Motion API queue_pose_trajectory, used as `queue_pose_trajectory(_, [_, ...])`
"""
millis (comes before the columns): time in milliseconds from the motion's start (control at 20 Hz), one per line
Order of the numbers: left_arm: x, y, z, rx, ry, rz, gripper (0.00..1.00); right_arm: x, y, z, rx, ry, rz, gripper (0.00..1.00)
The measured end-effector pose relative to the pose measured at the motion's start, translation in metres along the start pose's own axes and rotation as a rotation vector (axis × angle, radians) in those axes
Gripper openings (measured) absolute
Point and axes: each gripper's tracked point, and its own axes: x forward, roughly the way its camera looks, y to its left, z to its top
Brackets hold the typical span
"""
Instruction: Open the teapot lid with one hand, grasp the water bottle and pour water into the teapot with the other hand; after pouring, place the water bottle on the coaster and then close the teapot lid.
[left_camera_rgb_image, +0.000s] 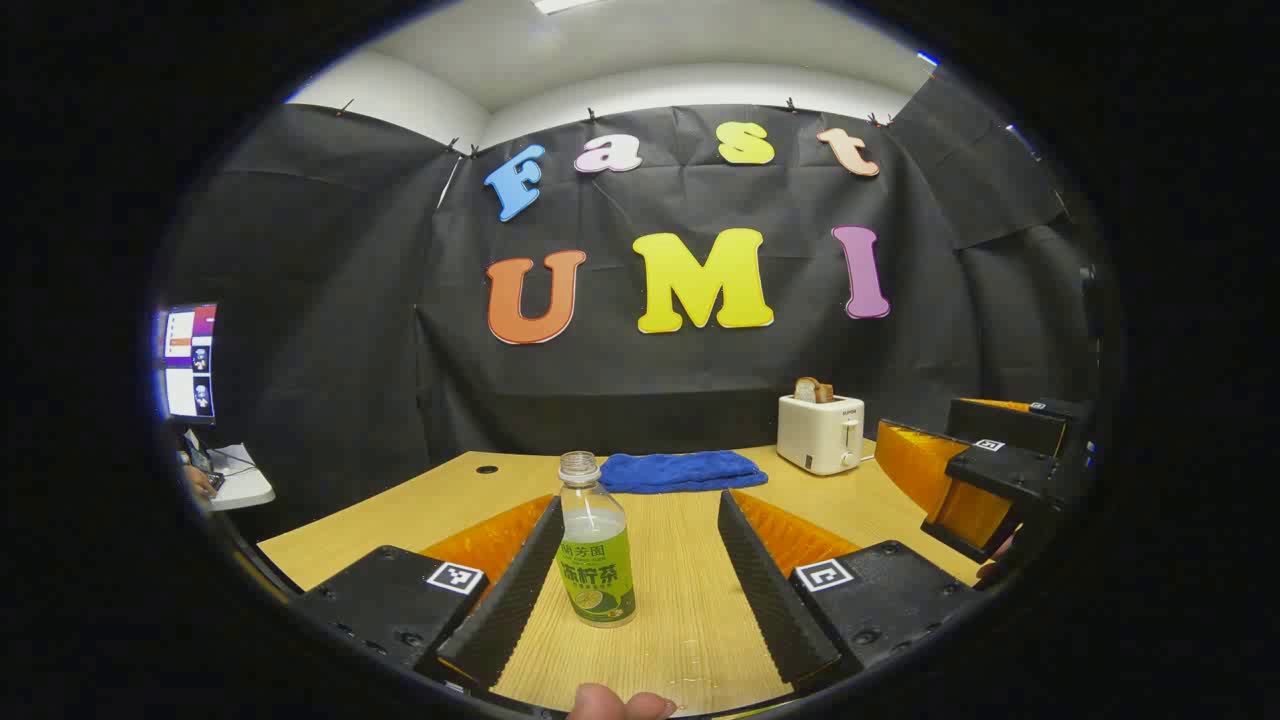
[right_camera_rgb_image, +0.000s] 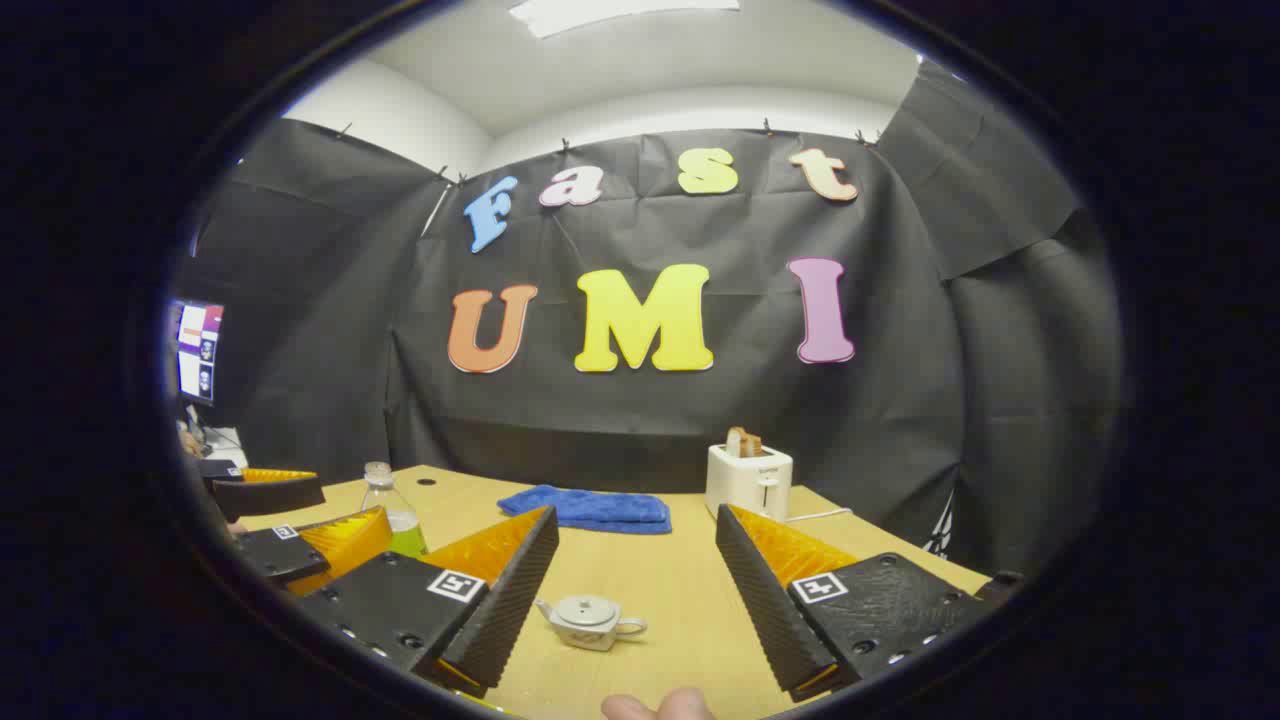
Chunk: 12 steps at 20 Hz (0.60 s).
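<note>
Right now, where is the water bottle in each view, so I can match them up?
Left gripper view: the water bottle stands upright at center, between the left hand-held gripper fingers, untouched.
Right gripper view: the bottle is far left, partly behind the other hand-held gripper.
Shared landmark: the white toaster beside the blue towel.

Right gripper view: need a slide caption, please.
Open right gripper framing the lidded teapot on the wooden table, toaster behind.

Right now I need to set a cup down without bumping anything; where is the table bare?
Bare wood lies between the teapot and the blue towel, and between the water bottle and the towel. It is crowded at the back, where the toaster stands beside the towel.
</note>
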Motion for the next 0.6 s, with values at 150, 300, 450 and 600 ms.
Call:
queue_pose_trajectory(150, [0.000, 0.003, 0.000, -0.001, 0.000, 0.003, 0.97, 0.001, -0.001, 0.000, -0.003, -0.004, -0.006, 0.97])
queue_pose_trajectory(300, [0.001, 0.007, 0.002, -0.013, -0.002, 0.008, 0.97, 0.000, 0.002, 0.001, -0.004, -0.012, 0.005, 0.97])
queue_pose_trajectory(450, [0.001, 0.015, 0.002, -0.029, 0.002, 0.018, 0.97, 0.000, 0.003, -0.001, -0.022, -0.012, 0.006, 0.95])
queue_pose_trajectory(600, [0.001, 0.019, 0.001, -0.034, 0.007, 0.028, 0.97, 0.000, 0.005, -0.004, -0.027, -0.009, 0.009, 0.95])
